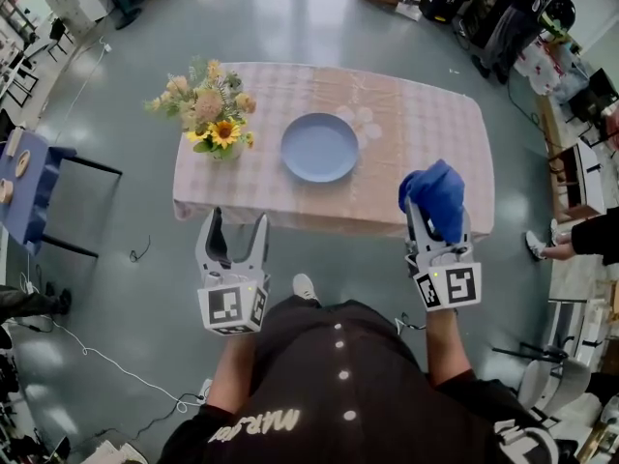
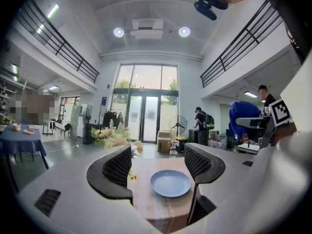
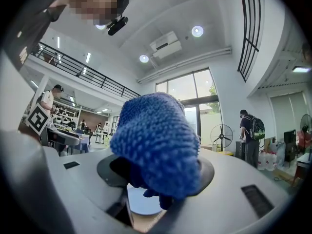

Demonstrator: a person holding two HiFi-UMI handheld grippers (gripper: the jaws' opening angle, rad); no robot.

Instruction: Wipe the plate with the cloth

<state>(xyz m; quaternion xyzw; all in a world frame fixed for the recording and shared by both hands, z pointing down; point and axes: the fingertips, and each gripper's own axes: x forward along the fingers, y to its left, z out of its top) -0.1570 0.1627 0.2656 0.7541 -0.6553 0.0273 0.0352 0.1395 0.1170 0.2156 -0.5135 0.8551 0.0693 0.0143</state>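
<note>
At the far left we see a small side table (image 1: 31,174) under a dark blue cover. Next comes a bouquet (image 1: 211,116) of a yellow sunflower and pale, papery blooms, standing on the left part of the main table (image 1: 426,129). This table is rectangular and draped with a pale pink checked tablecloth that hangs over its near edge.

The left gripper (image 1: 238,222) is held in front of the table's near edge, over the glossy grey floor (image 1: 290,13). Its body is smooth light-grey plastic, and its marker cube faces us. In the left gripper view its jaws stand wide apart with nothing between them, and their inner pads (image 2: 118,165) are dark with a fine mesh pattern.

The plate (image 1: 320,147) lies flat near the middle of the table, just right of the bouquet and apart from it. It is round, shallow and pale blue, with a smooth, even surface and a slightly raised rim. Through the left gripper's gap we see it well beyond the jaws.

Further right, the right gripper (image 1: 437,217) is held at the table's near right edge. Its jaws are closed on the cloth (image 1: 435,191), which is a deep blue, nubbly, towel-like fabric. It is bunched into a rounded lump that bulges above the jaws and hides their tips. The cloth is off to the right of the plate and nearer to us, and it does not touch the plate.
</note>
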